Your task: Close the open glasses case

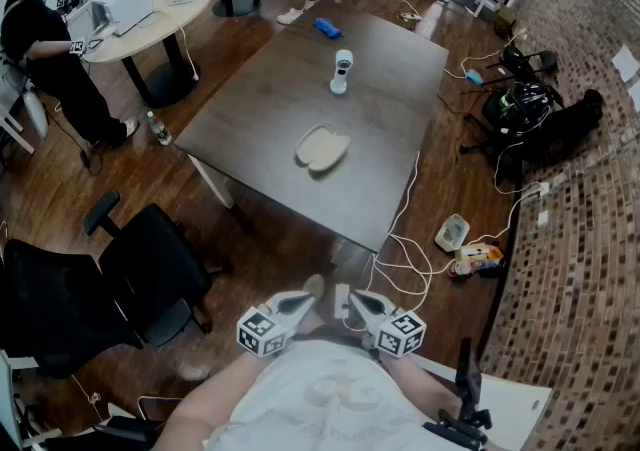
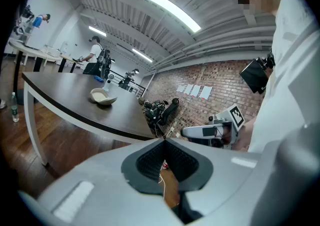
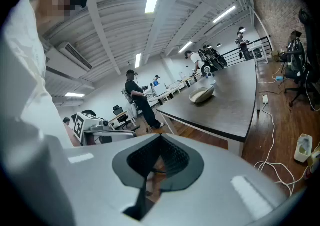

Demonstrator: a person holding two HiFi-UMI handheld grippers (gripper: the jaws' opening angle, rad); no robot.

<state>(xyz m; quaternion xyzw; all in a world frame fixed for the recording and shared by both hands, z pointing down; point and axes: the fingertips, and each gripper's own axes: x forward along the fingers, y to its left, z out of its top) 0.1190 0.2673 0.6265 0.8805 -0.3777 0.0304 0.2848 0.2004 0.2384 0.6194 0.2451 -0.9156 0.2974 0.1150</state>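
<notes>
The open glasses case (image 1: 322, 148) is pale and oval and lies with its lid up near the middle of the dark table (image 1: 390, 169). It also shows small and far off in the left gripper view (image 2: 103, 97) and the right gripper view (image 3: 202, 94). My left gripper (image 1: 303, 299) and right gripper (image 1: 358, 300) are side by side close to my body, well short of the table's near edge. Both are shut with nothing between the jaws, as their own views show for the left gripper (image 2: 164, 140) and the right gripper (image 3: 160, 137).
On the table's far half stand a white bottle-like object (image 1: 342, 71) and a blue item (image 1: 327, 27). A black office chair (image 1: 150, 269) stands at the left. White cables (image 1: 405, 249) and a white container (image 1: 452, 232) lie on the floor at the right. A person (image 1: 45, 49) sits at a round table.
</notes>
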